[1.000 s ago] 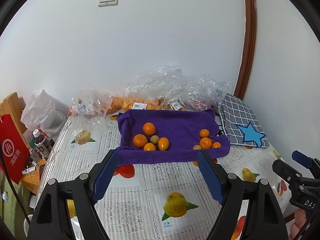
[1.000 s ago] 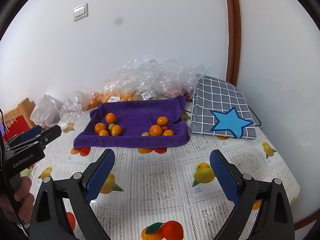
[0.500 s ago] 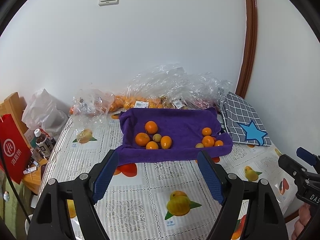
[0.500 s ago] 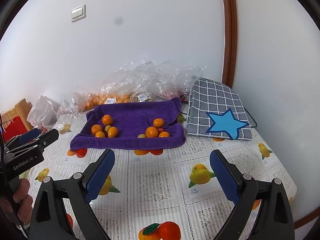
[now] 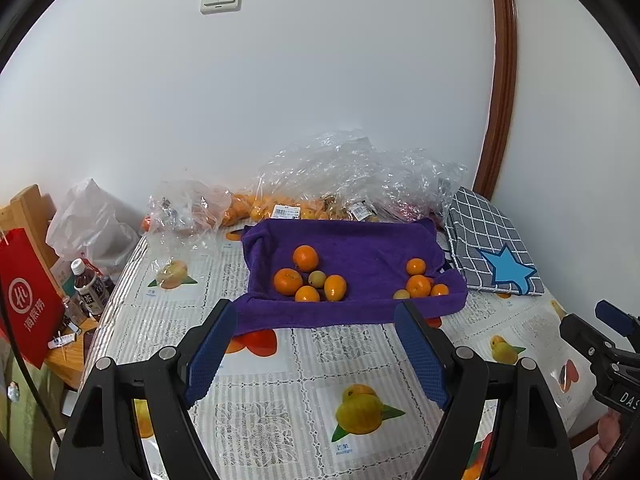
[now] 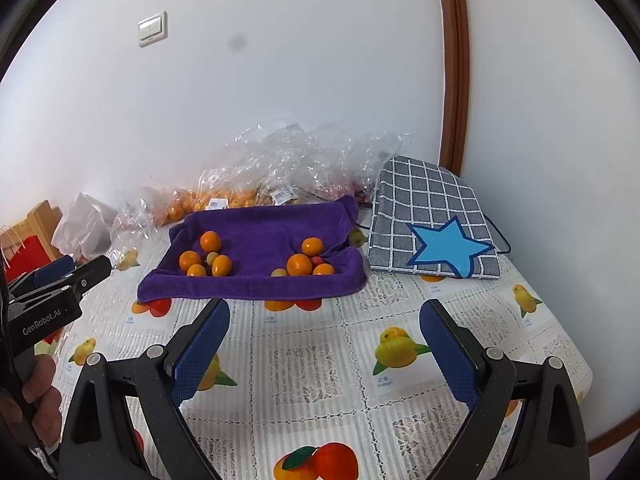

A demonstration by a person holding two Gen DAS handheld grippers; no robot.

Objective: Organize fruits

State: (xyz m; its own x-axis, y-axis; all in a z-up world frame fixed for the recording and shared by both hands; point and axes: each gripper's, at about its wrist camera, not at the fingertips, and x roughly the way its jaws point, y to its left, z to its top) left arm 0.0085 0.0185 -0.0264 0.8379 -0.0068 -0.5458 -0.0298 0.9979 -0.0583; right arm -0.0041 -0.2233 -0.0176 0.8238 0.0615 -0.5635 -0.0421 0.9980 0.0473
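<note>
Left claw (image 5: pixel 314 344) spread wide, nothing between the blue pads (image 5: pixel 212 346), hovering above the fruit-print surface (image 5: pixel 360 352). Right claw (image 6: pixel 324 346) likewise gaping and empty. Straight ahead of both, past the tips: purple towel (image 5: pixel 360 248) with raised edges, holding two clusters of fruits. Left cluster (image 5: pixel 310 278) of four oranges around one small yellow-green fruit, ahead and a little left of centre. Right cluster (image 5: pixel 420 284) of three oranges and one pale fruit, ahead of the right-hand pad. Beyond the towel, against the wall: clear plastic bags (image 5: pixel 352 184) with more oranges. Right of the towel: checked cushion (image 6: pixel 432 224) with blue star.
</note>
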